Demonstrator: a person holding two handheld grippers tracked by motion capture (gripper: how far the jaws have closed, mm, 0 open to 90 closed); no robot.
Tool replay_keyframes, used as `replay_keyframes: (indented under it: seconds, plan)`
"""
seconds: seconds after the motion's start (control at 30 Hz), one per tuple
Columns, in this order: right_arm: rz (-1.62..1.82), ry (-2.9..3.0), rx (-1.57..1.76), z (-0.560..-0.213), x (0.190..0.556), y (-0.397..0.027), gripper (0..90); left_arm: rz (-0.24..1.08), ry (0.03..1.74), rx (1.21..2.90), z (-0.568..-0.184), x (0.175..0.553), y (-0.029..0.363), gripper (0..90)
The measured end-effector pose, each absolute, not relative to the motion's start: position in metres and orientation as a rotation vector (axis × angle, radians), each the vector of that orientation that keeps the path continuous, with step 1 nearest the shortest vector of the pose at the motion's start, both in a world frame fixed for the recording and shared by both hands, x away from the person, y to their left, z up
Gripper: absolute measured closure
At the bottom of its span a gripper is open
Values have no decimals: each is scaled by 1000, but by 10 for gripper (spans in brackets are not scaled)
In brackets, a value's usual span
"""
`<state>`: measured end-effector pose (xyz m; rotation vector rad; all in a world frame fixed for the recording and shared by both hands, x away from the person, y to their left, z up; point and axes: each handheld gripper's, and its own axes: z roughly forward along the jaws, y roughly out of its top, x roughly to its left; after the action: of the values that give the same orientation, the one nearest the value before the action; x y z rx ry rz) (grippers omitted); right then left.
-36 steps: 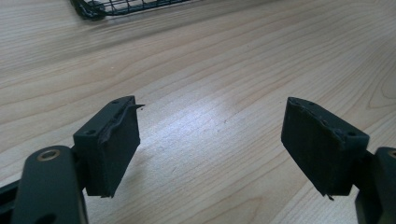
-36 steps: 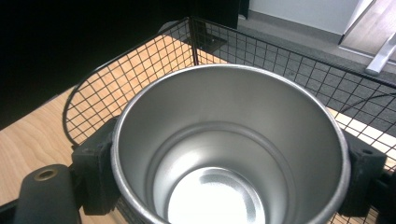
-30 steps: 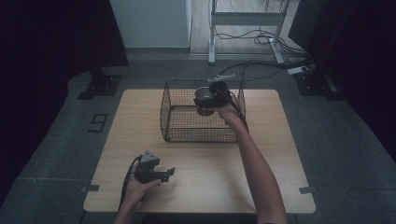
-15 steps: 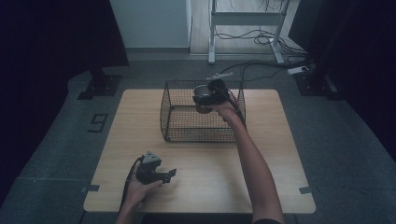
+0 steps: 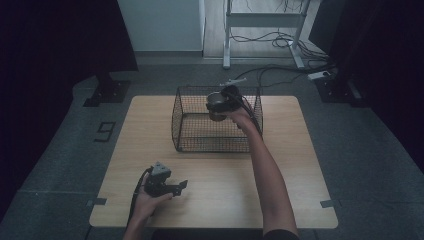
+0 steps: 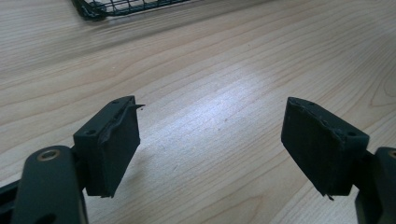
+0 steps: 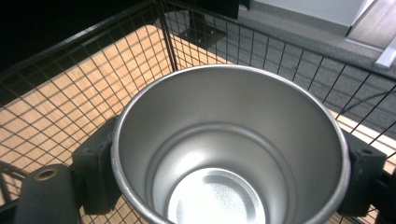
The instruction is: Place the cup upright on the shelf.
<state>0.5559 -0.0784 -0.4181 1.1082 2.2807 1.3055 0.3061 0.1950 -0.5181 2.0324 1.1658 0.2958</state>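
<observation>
A shiny steel cup (image 5: pixel 216 101) hangs upright over the back right part of a black wire basket (image 5: pixel 200 142), about level with its rim. My right gripper (image 5: pixel 219 106) is shut on it. In the right gripper view the cup (image 7: pixel 224 154) is empty, a black pad (image 7: pixel 95 172) presses each side of its rim, and the basket's mesh (image 7: pixel 70 84) surrounds it. My left gripper (image 5: pixel 181 187) rests near the table's front left, open. In the left gripper view its pads (image 6: pixel 114 144) stand wide apart over bare wood with nothing between them.
The wooden table (image 5: pixel 300 165) carries the basket at its back middle; a basket corner (image 6: pixel 121 5) shows at the top of the left gripper view. Beyond the table lie a grey floor, cables (image 5: pixel 280 75) and a metal stand's legs (image 5: pixel 227 62).
My right gripper has carried the cup a little to the left and lower at the basket. The left hand has stayed where it was.
</observation>
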Motion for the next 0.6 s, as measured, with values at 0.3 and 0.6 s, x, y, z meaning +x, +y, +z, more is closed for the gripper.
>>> replay_keyframes:
  seconds: [0.3,0.6]
  plan:
    - [1302,2282,1131,-429,561,-78,156,296,1168,2028,-518,306,197,197]
    - [1265,2290,1156,-441,567,-79,156,289,1158,2033,-518,306,197,197]
